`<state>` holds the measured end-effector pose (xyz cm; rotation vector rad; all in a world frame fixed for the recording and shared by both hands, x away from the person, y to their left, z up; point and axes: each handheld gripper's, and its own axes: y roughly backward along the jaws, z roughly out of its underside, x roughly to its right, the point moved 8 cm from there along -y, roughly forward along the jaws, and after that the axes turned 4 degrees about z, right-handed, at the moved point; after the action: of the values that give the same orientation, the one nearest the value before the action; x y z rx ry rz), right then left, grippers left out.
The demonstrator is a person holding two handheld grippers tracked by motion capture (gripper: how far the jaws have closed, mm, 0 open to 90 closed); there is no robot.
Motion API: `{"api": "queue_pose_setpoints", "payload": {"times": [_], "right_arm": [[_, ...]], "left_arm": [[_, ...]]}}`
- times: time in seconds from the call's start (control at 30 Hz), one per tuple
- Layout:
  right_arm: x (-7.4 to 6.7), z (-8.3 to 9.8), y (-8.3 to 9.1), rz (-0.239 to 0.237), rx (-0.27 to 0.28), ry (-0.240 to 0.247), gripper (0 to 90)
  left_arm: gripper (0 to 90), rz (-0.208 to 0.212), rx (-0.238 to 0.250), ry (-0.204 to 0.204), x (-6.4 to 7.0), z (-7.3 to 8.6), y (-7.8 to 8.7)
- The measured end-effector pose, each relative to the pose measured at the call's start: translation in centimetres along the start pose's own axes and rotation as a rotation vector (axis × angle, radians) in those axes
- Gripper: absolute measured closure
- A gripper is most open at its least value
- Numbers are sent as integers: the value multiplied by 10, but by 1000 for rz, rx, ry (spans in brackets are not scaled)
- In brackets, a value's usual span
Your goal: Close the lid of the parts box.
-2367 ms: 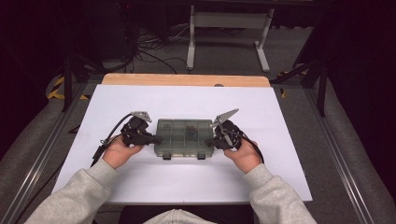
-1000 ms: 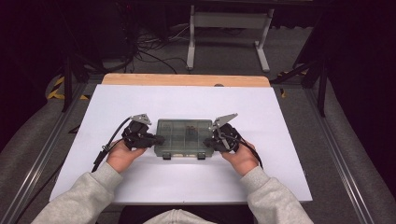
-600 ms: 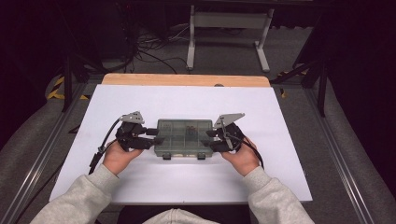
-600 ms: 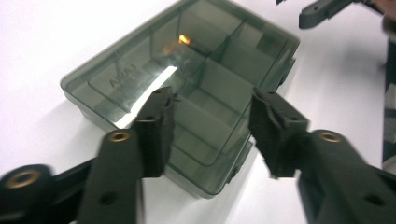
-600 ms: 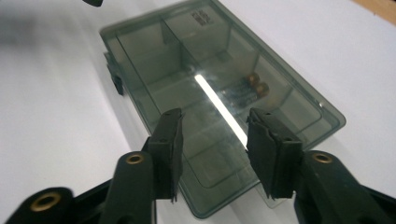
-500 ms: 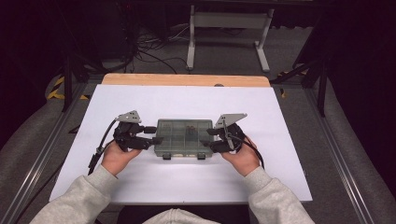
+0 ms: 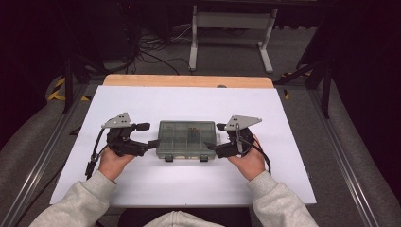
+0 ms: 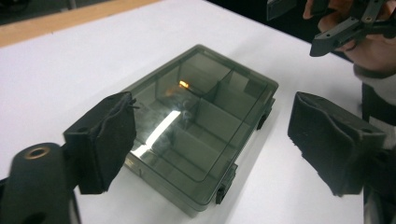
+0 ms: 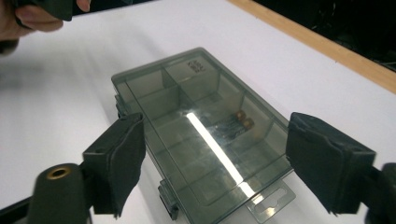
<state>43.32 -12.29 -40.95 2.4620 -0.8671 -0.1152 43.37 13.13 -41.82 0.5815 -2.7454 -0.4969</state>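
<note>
smoky organiser box lies flat between two spread grippers

the left gripper (image 7: 146, 137) sits just off the box's left short end, its jaws spread wide after just opening, nothing pinched between them; in the left gripper view the pads stand on either side of the box's end without touching it. the compartment box (image 7: 187, 139) lies flat in the middle of the white table top (image 7: 189, 101), closer to the person's edge, its long axis running left to right across the table and its two dark latches (image 7: 169, 159) facing the person. it is a translucent smoke-grey plastic case with the lid closed, split by dividers into several compartments; one cell holds a few small brass-tipped parts (image 9: 243, 120), and a hang tab (image 9: 274, 198) sticks out of the end nearest the right gripper. the right gripper (image 7: 213, 139) is just off the right short end, jaws likewise spread after just opening, clear of the box. the white sheet covers a table with a wooden far edge (image 7: 188, 81); beyond it lie dark grey floor, cables and a white metal stand (image 7: 230, 28).
</note>
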Motion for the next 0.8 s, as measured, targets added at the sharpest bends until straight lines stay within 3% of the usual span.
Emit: {"api": "queue_pose_setpoints", "payload": {"times": [0.17,0.27,0.43,0.67,0.8], "right_arm": [[0,-1,10,10,73,-1,80],[0,1,12,11,88,-2,48],[3,4,22,29,152,-9,0],[9,9,34,51,237,-7,0],[10,14,37,50,246,-15,0]], "left_arm": [[29,-14,45,0,-1,1,5],[3,-21,76,6,-2,2,11],[1,-46,168,-19,-5,5,24],[1,-86,190,-53,-9,14,36],[1,-83,202,-48,-9,17,40]]}}
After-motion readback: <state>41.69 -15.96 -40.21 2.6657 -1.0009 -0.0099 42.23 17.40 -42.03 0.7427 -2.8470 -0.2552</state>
